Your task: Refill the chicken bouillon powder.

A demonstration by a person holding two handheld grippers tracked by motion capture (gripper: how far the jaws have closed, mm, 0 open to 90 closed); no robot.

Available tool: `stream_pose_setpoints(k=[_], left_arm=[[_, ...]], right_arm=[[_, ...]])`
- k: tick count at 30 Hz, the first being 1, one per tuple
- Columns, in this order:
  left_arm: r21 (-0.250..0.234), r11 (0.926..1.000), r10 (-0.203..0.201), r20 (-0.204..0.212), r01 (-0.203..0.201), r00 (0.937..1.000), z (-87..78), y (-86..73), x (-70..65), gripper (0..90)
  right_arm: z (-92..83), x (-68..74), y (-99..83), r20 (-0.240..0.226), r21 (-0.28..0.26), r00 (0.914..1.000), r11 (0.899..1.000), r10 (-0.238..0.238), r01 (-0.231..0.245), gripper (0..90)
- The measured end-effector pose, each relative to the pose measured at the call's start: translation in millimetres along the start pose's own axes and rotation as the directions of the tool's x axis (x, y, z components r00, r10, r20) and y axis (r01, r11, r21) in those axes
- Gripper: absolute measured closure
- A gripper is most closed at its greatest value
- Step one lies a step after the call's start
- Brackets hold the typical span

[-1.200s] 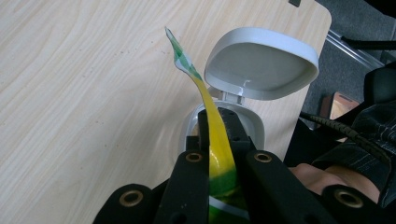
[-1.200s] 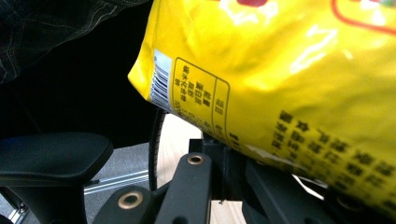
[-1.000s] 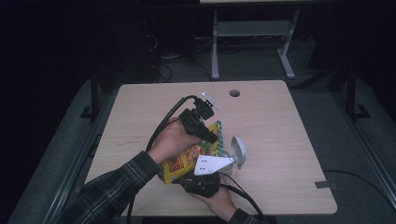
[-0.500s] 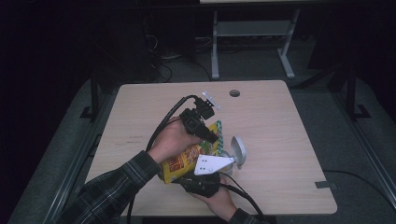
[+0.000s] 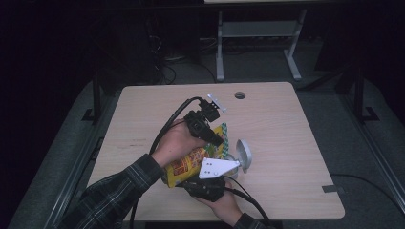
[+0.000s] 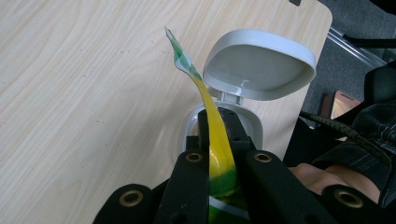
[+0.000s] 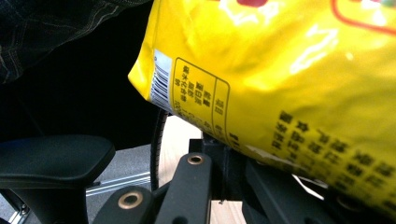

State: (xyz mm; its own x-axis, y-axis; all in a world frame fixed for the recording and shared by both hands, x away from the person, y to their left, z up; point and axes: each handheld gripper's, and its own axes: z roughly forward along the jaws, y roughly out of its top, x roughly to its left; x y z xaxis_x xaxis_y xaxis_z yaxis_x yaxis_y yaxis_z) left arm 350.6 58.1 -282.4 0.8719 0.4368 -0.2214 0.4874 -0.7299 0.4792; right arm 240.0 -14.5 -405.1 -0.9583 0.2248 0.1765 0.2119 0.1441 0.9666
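I have the yellow snack bag (image 5: 191, 163) between both grippers above the near middle of the table (image 5: 286, 129). My left gripper (image 6: 217, 135) is pinched tight on the bag's flattened upper edge, the green-checked tip curling up just beyond the jaw tips. Directly ahead of those jaws, a little below them, sits the small grey bin (image 6: 247, 74) with its hinged lid tipped back and its mouth mostly hidden behind my jaw tips. My right gripper (image 5: 207, 186) is under the bag's lower end; the printed foil lies across its jaws, but I cannot tell whether they are clamped or merely supporting. Judging this as pouring or feeding the bag into the bin, I would keep the left pinch firm, centre the edge over the opening, and lift the lower end slowly so nothing spills past the rim.
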Motion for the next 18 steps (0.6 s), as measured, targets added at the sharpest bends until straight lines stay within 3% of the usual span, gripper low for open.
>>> stream_pose_setpoints(k=[18], left_arm=[[0.007,1.0,0.002,-0.004,-0.002,1.0,0.5,3.3,-1.8,89.8]], right_arm=[[-1.6,-0.2,1.0,0.001,-0.007,1.0,1.0,0.002,-0.002,90.0]])
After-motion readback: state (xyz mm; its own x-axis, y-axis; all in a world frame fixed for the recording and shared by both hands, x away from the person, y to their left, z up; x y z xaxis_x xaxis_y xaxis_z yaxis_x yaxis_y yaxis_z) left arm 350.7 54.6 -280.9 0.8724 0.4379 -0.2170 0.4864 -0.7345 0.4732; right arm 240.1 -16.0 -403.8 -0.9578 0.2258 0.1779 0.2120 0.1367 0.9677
